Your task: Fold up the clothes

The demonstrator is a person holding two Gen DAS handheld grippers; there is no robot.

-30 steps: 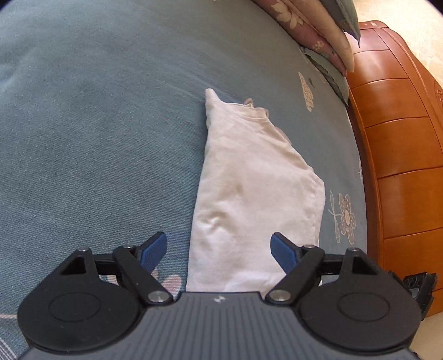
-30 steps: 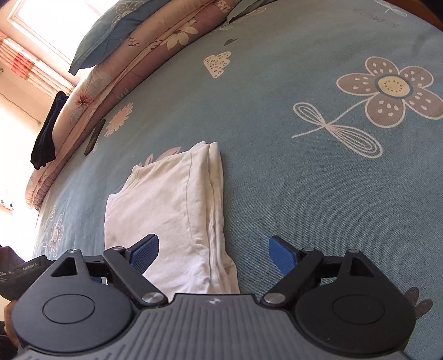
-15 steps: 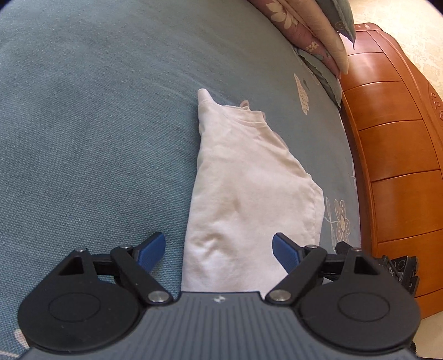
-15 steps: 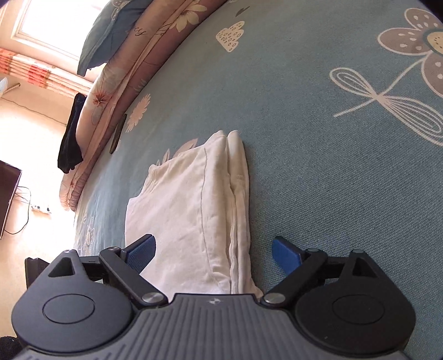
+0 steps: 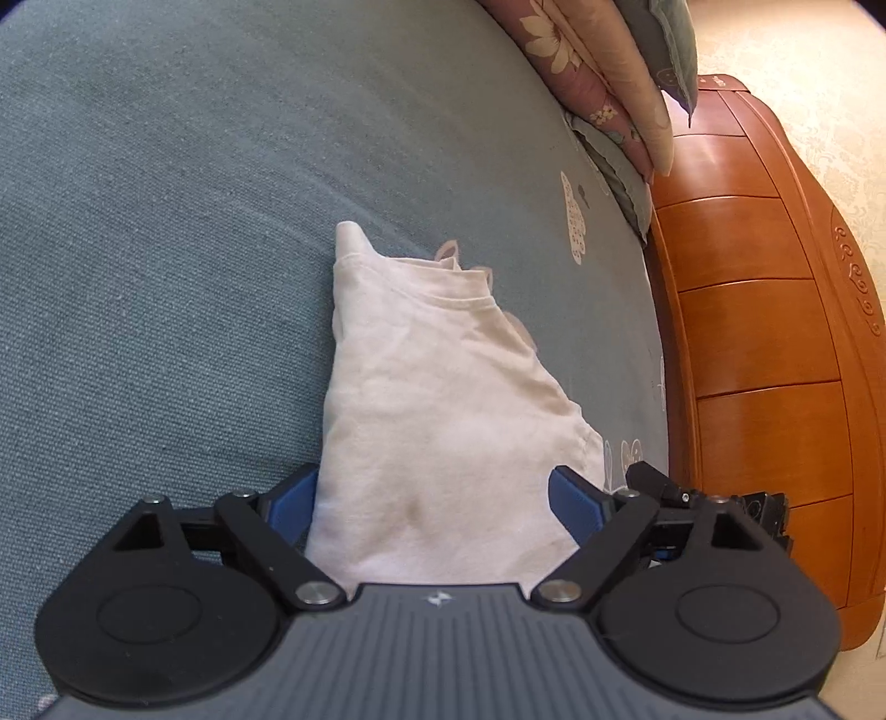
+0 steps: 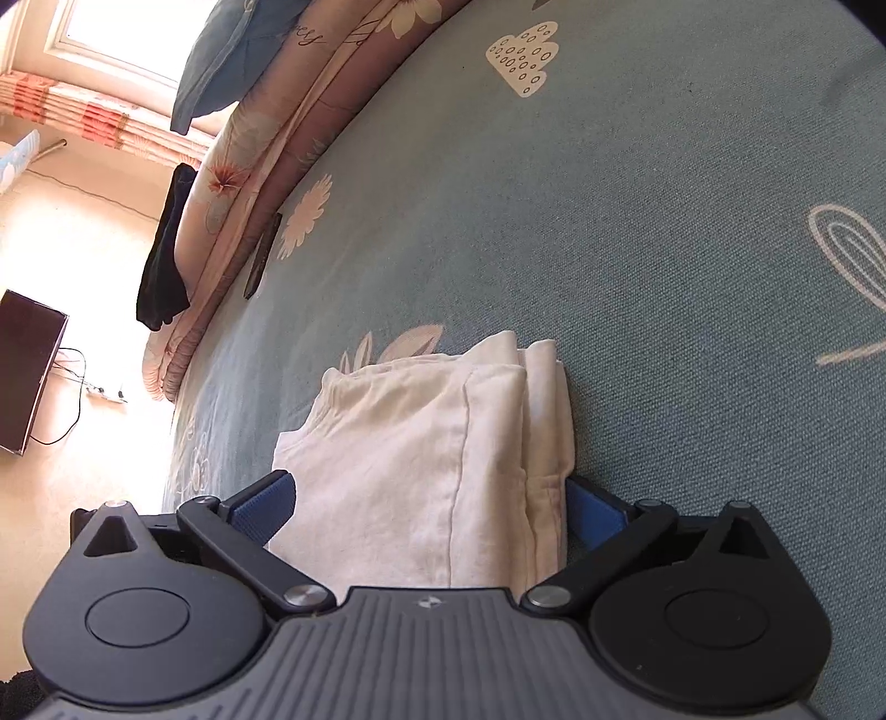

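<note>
Both hand-held grippers stand spread wide with nothing gripped. The left hand-held gripper [image 5: 432,501] straddles the near end of the folded white garment [image 5: 443,399], its blue pads beside the cloth's edges, and its jaws have just been opening a little. The right hand-held gripper [image 6: 429,501] frames the same garment [image 6: 437,454] the same way, its jaws having just opened further; whether any pad touches cloth I cannot tell. Beneath lies the blue flowered bed [image 5: 166,221]. Beyond the left one rises an orange wooden headboard [image 5: 764,332]; beyond the right one a rolled floral quilt [image 6: 260,144], a window [image 6: 111,33] and a dark screen [image 6: 27,365].
</note>
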